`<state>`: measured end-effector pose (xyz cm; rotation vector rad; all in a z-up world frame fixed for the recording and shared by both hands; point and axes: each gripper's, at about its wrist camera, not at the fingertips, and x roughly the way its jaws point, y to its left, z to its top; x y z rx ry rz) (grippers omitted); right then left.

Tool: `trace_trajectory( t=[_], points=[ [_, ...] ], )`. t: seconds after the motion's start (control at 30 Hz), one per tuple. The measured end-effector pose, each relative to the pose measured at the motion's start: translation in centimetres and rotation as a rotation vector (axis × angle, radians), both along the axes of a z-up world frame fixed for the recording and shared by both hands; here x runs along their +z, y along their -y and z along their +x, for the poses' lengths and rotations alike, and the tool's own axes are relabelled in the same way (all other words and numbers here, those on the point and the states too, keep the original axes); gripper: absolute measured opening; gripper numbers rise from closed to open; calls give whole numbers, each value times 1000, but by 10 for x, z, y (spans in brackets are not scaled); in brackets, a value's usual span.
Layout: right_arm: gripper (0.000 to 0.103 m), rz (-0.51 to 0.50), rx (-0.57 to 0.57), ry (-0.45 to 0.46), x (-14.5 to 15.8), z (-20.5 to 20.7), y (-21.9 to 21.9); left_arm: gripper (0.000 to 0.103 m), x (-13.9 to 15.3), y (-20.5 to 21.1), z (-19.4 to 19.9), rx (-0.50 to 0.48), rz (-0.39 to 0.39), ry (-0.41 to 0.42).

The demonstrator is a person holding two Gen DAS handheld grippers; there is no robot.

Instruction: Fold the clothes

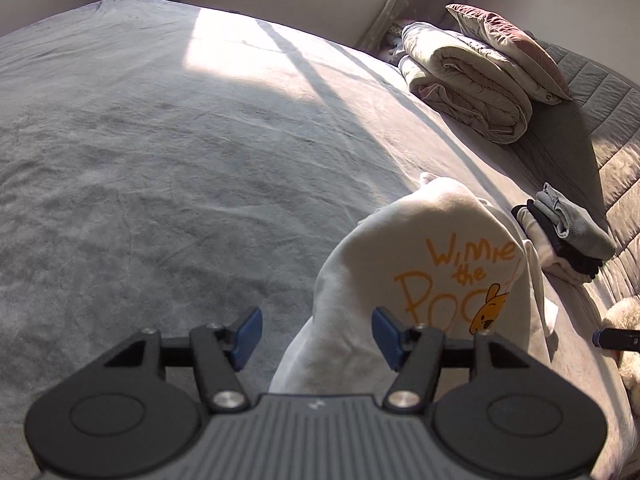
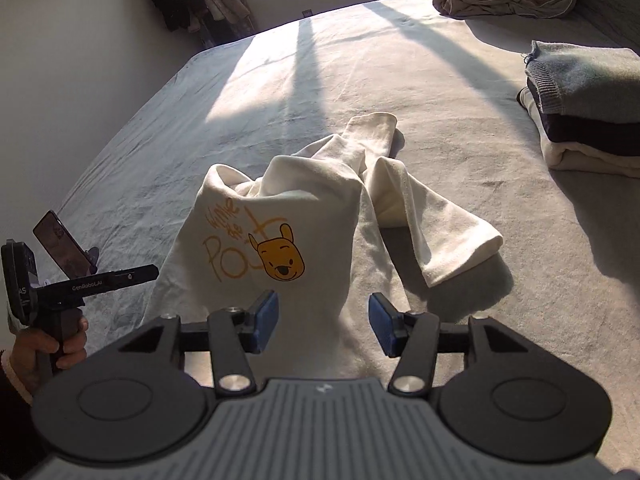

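A cream sweatshirt (image 2: 304, 216) with an orange Winnie the Pooh print lies crumpled on the grey bed (image 2: 460, 100), sleeves sprawled to the far right. It also shows in the left wrist view (image 1: 404, 264). My right gripper (image 2: 323, 320) is open, its blue pads either side of the shirt's near hem, just above it. My left gripper (image 1: 317, 336) is open over the shirt's left edge, holding nothing. The left gripper's body (image 2: 100, 280) shows at the left of the right wrist view, held by a hand.
A stack of folded clothes (image 2: 588, 108), grey on top, sits on the bed to the right; it also shows in the left wrist view (image 1: 568, 236). A rolled duvet (image 1: 468, 88) with a pillow (image 1: 508, 48) lies at the headboard. A plush toy (image 1: 624, 320) is at the right edge.
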<state>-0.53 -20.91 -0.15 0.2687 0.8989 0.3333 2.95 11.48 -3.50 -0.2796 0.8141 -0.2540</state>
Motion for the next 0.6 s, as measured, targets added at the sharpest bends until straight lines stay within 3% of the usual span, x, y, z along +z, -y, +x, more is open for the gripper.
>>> trace_trajectory(
  t=[0.13,0.23,0.27,0.3,0.37,0.5,0.6],
  points=[
    [55,43,12,43,-5,21,-11,62,-12,8,20,34,-29,9],
    [55,76,2,69,-16,33,-9,56,-17,14,26,60,-85,11],
    [55,96,-6,67,-19,35,-5,51,-18,17,26,55,-108,19],
    [55,114,-13,61,-22,37,-2,37,-17,20,26,47,-125,28],
    [55,130,-16,58,-24,40,4,22,-15,27,24,26,-124,44],
    [55,144,-26,100,-18,35,15,7,-8,41,12,-57,-96,101],
    [55,151,-26,137,-11,29,19,7,2,49,-1,-166,-136,161]
  ],
)
